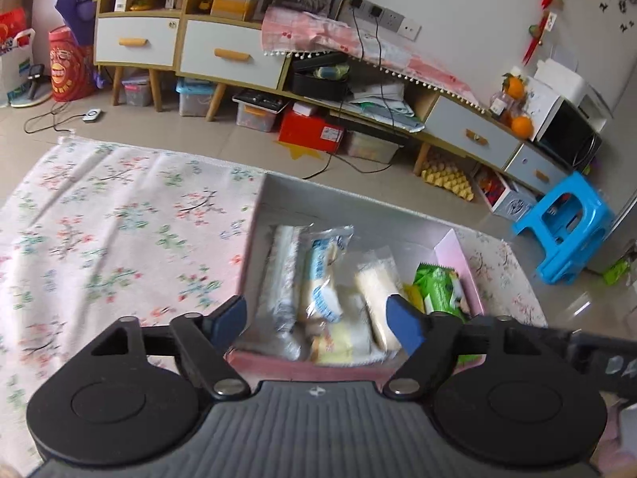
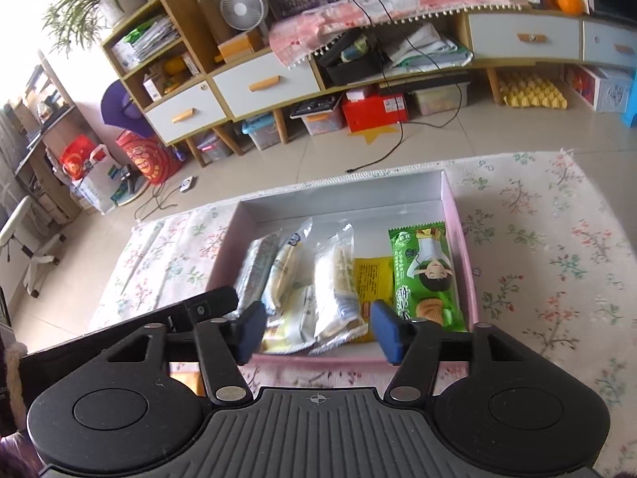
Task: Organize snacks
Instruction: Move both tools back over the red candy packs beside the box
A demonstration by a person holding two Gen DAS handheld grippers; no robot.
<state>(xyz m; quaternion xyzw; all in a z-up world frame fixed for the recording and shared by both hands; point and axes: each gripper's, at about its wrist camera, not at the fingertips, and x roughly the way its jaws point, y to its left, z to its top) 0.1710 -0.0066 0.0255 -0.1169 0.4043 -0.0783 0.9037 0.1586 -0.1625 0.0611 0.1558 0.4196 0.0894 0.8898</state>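
Observation:
A pink open box (image 2: 458, 215) sits on a floral cloth and holds several snack packs side by side: clear-wrapped pale pastries (image 2: 334, 275), a yellow packet (image 2: 372, 275) and a green packet (image 2: 426, 267). The box (image 1: 450, 245) and its pastries (image 1: 322, 275) and green packet (image 1: 440, 286) also show in the left wrist view. My left gripper (image 1: 318, 318) is open and empty, just above the box's near end. My right gripper (image 2: 318, 328) is open and empty, above the near edge of the box. Part of the left gripper (image 2: 207, 302) shows at the left of the right wrist view.
The floral cloth (image 1: 99, 219) covers the floor around the box. A low cabinet (image 2: 278, 79) with drawers, storage bins and a red box (image 1: 312, 131) lines the far wall. A blue plastic stool (image 1: 569, 227) stands at the right. Cables (image 2: 398, 135) trail over the tiles.

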